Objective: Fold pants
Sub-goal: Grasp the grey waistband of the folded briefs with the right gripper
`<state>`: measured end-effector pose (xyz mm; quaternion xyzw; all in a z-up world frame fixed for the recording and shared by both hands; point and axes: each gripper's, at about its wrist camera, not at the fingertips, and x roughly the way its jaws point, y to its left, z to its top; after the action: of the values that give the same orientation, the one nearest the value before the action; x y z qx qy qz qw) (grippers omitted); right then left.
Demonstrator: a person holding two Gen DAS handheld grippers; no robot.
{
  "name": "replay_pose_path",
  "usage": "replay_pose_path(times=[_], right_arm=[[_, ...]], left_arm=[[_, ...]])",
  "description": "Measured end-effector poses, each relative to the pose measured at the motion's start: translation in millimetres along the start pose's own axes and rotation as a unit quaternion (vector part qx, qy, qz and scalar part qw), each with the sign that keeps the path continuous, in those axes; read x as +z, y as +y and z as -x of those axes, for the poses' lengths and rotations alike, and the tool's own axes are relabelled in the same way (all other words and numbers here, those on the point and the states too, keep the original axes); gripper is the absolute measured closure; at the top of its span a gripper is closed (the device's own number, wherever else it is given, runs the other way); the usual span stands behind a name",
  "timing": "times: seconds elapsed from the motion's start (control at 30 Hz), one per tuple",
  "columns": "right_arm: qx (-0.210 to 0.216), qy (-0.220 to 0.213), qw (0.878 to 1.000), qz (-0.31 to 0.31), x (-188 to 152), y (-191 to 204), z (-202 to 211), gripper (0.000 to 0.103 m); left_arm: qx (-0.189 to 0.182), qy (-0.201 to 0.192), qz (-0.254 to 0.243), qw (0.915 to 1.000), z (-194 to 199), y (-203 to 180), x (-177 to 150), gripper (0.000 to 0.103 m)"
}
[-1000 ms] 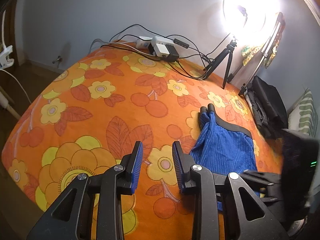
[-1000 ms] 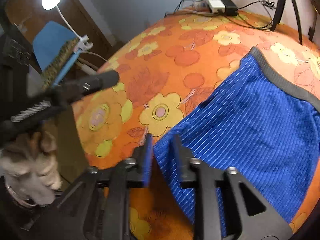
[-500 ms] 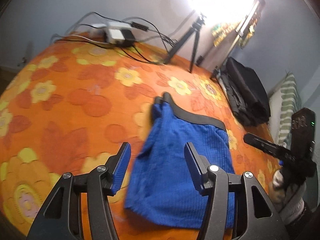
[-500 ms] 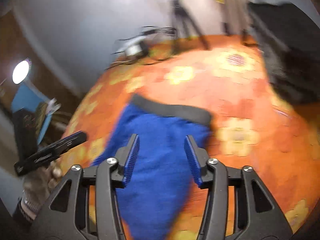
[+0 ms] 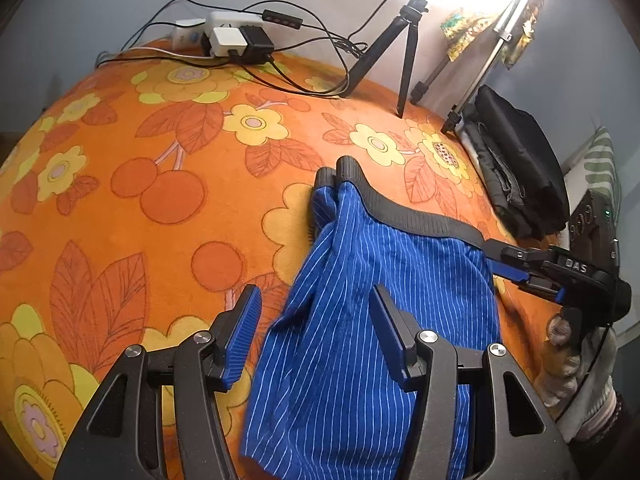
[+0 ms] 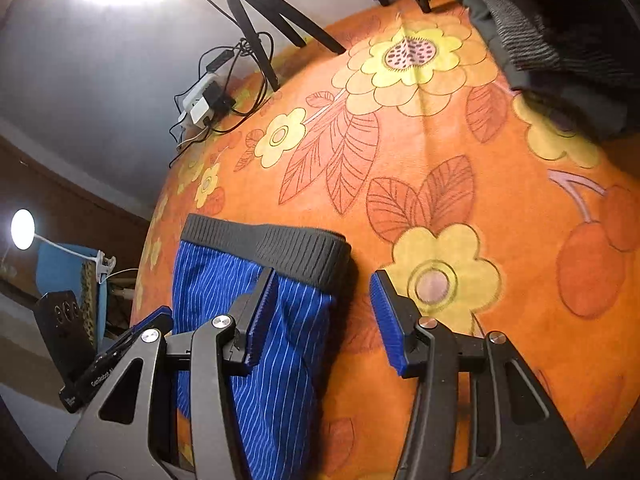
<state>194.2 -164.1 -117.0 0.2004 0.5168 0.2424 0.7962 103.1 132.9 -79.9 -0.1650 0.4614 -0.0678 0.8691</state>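
The blue pinstriped pants (image 5: 420,264) with a black ribbed waistband (image 5: 420,222) lie folded on the orange flowered bed cover (image 5: 160,184). My left gripper (image 5: 316,300) hovers over their left edge near the hem, open, with cloth below the fingers but not pinched. My right gripper (image 6: 325,280) is open at the right end of the waistband (image 6: 272,244). Its left finger is over the blue cloth (image 6: 208,276) and its right finger over bare cover. In the left wrist view the right gripper (image 5: 500,260) reaches in from the right, held by a gloved hand (image 5: 576,352).
A power strip with plugs and tangled cables (image 5: 232,38) lies at the far edge by the wall. A black tripod (image 5: 404,52) and a metal stand (image 5: 480,76) rise behind the pants. Dark folded clothes (image 5: 516,160) are piled at the right. A clip lamp (image 6: 22,229) glows off the bed.
The left gripper slid right from bare cover to over the pants and its jaws widened. The right gripper swung from the hem side round to the waistband's end, rolling and opening a little.
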Motion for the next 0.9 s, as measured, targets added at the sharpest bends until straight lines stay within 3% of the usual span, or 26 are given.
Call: replay_pose_path(times=[0.07, 0.17, 0.3, 0.47, 0.63, 0.77, 0.9], right_arm=[[0.003, 0.000, 1.000, -0.003, 3.6, -0.2, -2.1, 0.053], [0.009, 0.009, 1.000, -0.004, 8.8, 0.6, -7.9, 0.074], [-0.009, -0.001, 0.999, 0.032, 13.6, 10.8, -7.9, 0.087], [-0.021, -0.017, 0.997, 0.066, 18.4, 23.5, -9.9, 0.087], [-0.021, -0.022, 0.998, 0.062, 18.6, 24.7, -3.2, 0.079], [-0.015, -0.014, 0.998, 0.054, 11.1, 19.9, 8.3, 0.071], [-0.006, 0.008, 0.998, 0.062, -9.3, 19.5, 20.8, 0.071]], left_arm=[[-0.001, 0.000, -0.003, 1.0000, -2.3, -1.9, 1.9, 0.048], [-0.004, 0.006, -0.005, 1.0000, -8.2, -2.6, 4.1, 0.048], [-0.002, 0.014, -0.011, 0.9998, -15.3, -2.5, 4.4, 0.048], [0.006, 0.017, -0.020, 0.9996, -17.2, -1.7, 4.0, 0.048], [0.007, 0.017, -0.029, 0.9994, -12.6, -0.4, 1.4, 0.048], [-0.001, 0.019, -0.026, 0.9995, -11.6, 3.7, -1.1, 0.048], [-0.007, 0.018, -0.031, 0.9993, -11.0, 3.0, -2.0, 0.048]])
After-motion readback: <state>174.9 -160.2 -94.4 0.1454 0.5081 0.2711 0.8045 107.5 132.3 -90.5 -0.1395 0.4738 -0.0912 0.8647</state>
